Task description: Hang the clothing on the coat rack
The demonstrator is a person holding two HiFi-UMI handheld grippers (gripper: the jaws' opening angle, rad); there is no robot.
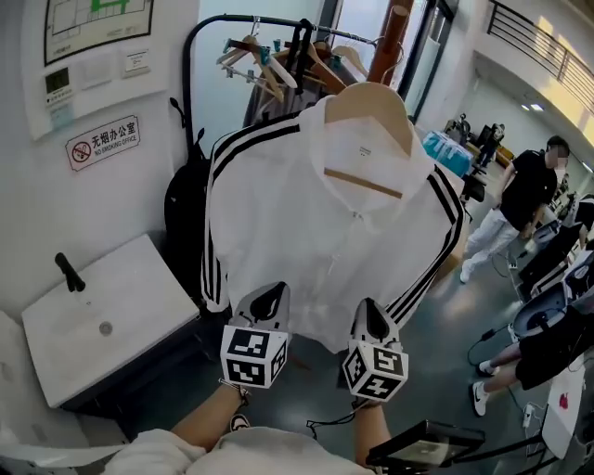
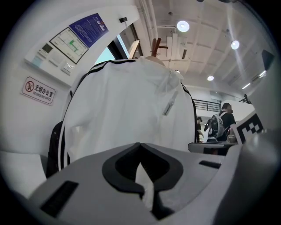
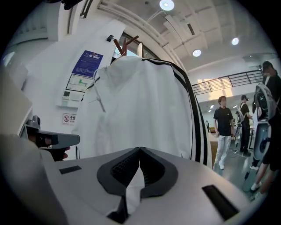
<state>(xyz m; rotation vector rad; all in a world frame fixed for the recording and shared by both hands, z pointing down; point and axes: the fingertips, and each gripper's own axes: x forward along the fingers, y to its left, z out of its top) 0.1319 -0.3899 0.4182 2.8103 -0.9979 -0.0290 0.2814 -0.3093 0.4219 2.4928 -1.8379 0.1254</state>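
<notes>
A white jacket (image 1: 316, 232) with black stripes along its sleeves hangs on a wooden hanger (image 1: 373, 100), which sits in front of a wooden coat rack post (image 1: 390, 46). My left gripper (image 1: 263, 304) is shut on the jacket's lower hem at its left. My right gripper (image 1: 373, 323) is shut on the hem at its right. In the left gripper view a fold of the white jacket (image 2: 127, 114) is pinched between the shut jaws of the left gripper (image 2: 139, 147). The right gripper view shows the same: white jacket (image 3: 140, 105) fabric is caught in the right gripper (image 3: 139, 150).
A black clothes rail (image 1: 251, 20) with several hangers stands behind the jacket. A black backpack (image 1: 186, 223) hangs at the left beside a white cabinet (image 1: 93, 315). People (image 1: 520, 204) stand and sit at the right. A tablet (image 1: 422, 445) lies at the lower right.
</notes>
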